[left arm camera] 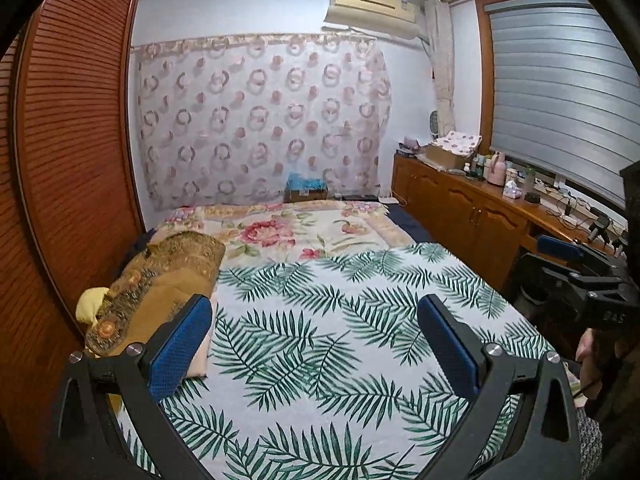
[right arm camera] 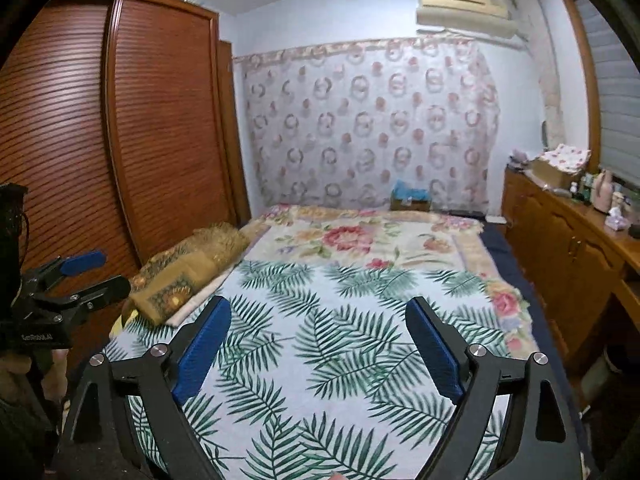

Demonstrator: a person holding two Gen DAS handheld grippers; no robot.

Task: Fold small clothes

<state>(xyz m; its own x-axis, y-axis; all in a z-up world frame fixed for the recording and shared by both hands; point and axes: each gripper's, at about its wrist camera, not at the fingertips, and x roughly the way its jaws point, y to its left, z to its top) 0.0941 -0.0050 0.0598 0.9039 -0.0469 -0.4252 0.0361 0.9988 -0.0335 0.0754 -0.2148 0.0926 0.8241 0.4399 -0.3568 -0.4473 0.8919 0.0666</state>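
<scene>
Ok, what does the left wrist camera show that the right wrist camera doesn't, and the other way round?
Only the left wrist view shows the grey slatted window blind in full and a yellow cloth beside the folded brown patterned blanket. Only the right wrist view shows both louvred wooden wardrobe doors. Both share the palm-leaf printed sheet, the flowered bedspread, the wall air conditioner, and each open hand-held gripper.

I am looking into a bedroom with pale walls. A bed (left arm camera: 320, 360) is wearing a palm-leaf sheet (left arm camera: 340, 320) over a floral blanket (left arm camera: 280, 232). A louvred wooden wardrobe (left arm camera: 72, 140) is standing on one side, a low wooden cabinet (left arm camera: 460, 208) on the other. A patterned curtain (left arm camera: 260, 120) is hanging behind, beneath an air conditioner (left arm camera: 372, 4). A blind (left arm camera: 560, 100) is covering the window.
</scene>
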